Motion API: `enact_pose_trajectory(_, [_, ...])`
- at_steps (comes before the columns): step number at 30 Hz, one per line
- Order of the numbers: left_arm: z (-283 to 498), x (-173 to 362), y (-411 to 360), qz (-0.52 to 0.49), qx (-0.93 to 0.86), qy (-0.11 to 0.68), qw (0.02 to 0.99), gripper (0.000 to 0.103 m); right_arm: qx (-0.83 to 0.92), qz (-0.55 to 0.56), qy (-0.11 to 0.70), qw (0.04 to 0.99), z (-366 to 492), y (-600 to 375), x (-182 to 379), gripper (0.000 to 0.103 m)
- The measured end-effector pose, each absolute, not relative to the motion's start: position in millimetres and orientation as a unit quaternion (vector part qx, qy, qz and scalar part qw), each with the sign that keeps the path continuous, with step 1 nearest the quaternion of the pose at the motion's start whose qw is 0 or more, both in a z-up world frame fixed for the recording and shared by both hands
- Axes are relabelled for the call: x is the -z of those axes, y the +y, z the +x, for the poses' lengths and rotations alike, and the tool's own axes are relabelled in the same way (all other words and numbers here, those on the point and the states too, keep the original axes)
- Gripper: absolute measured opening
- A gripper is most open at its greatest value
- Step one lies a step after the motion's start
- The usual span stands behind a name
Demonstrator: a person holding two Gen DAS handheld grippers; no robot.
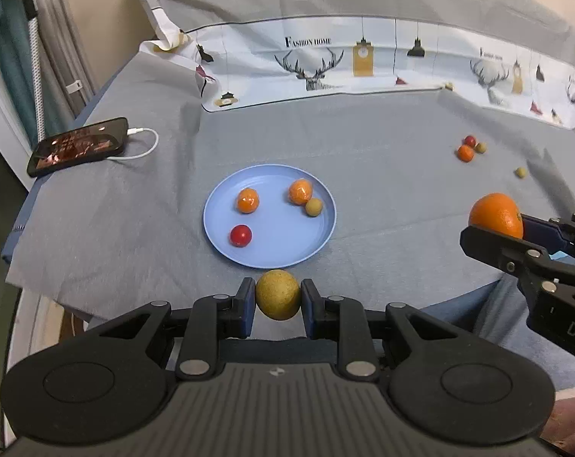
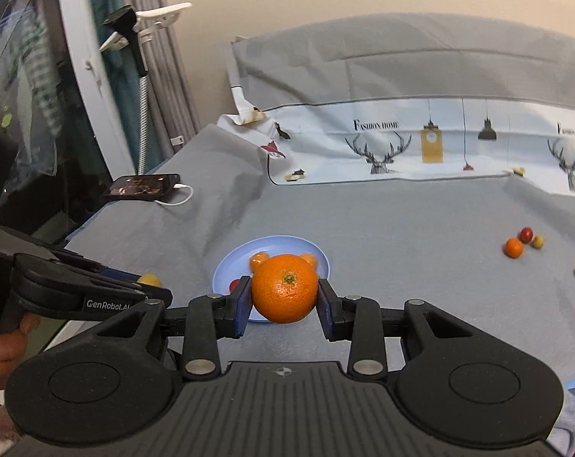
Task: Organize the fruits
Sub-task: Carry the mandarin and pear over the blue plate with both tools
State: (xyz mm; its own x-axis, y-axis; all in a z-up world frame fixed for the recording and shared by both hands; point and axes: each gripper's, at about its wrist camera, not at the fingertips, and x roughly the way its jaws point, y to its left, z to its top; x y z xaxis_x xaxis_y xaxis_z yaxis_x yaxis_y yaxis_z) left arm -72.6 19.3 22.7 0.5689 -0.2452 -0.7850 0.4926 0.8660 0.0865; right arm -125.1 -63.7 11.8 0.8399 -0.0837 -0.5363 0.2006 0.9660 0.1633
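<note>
My left gripper is shut on a yellow-brown round fruit, held just in front of the near rim of the blue plate. The plate holds two small oranges, a small yellow fruit and a red fruit. My right gripper is shut on a large orange, held above the near edge of the plate. The right gripper also shows at the right in the left wrist view. Loose fruits lie at the far right: red, orange, and two small yellow ones.
A phone on a white charging cable lies at the table's left edge. A printed cloth and a grey pillow lie along the back. A clamp stand and curtains stand to the left. The grey table cover ends near me.
</note>
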Motion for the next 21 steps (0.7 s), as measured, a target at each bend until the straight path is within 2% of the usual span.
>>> enact_pose_trajectory(21, [-97.9, -36.0, 48.1, 0.112, 0.223, 0.389, 0.887, 0.027, 0.086, 0.057, 0.264, 0.959, -144.4, -26.9, -27.6, 0.037])
